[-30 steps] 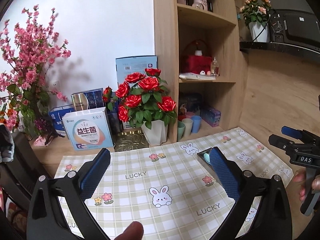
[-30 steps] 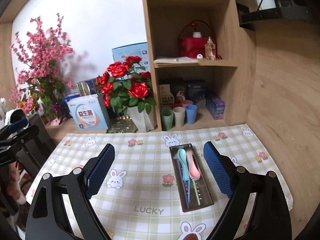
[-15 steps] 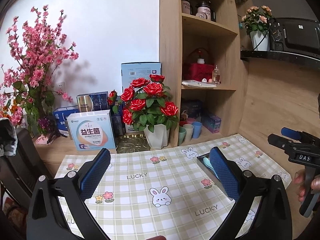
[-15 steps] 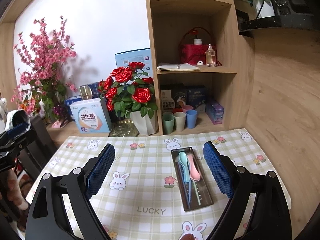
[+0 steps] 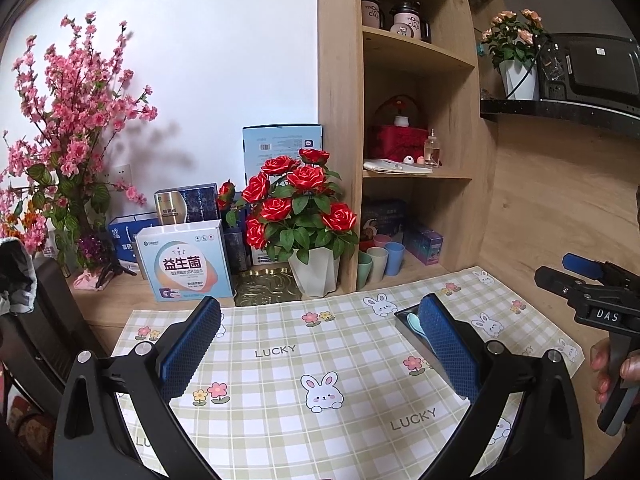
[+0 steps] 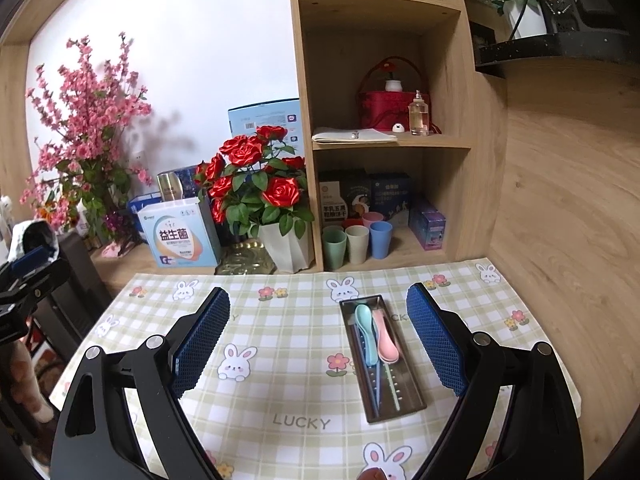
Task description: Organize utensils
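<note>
The dark tray (image 6: 402, 396) lies on the checked tablecloth (image 6: 280, 380) toward its right side, and in it rest a blue spoon (image 6: 366, 330) and a pink spoon (image 6: 386, 340) side by side, with thin chopsticks (image 6: 390, 384) beneath them. The right gripper (image 6: 318, 338) and the left gripper (image 5: 320, 350) both hover above the cloth with the fingers spread wide and holding nothing. The spoons look like light, stiff, rather smooth plastic – probably easy to lift but slippery – so the flat handle seems a better place to pinch than the round bowl, while the thin chopsticks would likely roll and are best taken near the middle

A home: flower vases (image 5: 316, 276), shelved cups (image 6: 356, 242).
</note>
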### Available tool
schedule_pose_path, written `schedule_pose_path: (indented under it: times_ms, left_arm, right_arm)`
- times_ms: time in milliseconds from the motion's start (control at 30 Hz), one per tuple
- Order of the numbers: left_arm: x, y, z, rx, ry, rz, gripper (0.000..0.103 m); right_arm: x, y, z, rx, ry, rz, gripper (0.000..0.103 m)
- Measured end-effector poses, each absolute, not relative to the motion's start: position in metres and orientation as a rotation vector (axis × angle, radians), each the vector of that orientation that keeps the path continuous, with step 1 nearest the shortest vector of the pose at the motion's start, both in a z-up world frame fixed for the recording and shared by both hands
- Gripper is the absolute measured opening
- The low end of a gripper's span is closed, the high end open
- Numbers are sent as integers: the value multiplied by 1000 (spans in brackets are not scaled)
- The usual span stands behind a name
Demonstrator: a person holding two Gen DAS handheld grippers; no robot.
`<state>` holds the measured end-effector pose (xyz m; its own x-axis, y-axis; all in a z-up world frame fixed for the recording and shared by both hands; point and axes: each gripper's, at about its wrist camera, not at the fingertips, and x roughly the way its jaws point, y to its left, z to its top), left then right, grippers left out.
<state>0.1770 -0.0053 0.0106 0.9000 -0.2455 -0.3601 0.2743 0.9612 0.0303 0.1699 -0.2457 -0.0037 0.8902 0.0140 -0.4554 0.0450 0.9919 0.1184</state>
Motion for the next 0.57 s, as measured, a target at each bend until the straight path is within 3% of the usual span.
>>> schedule_pose_path:
  times_ms: [567]
  left_arm:
    - [174, -7, 13, 78, 354, -272, 97]
  right_arm:
    - [170, -247, -1, 132, 467, -17, 87]
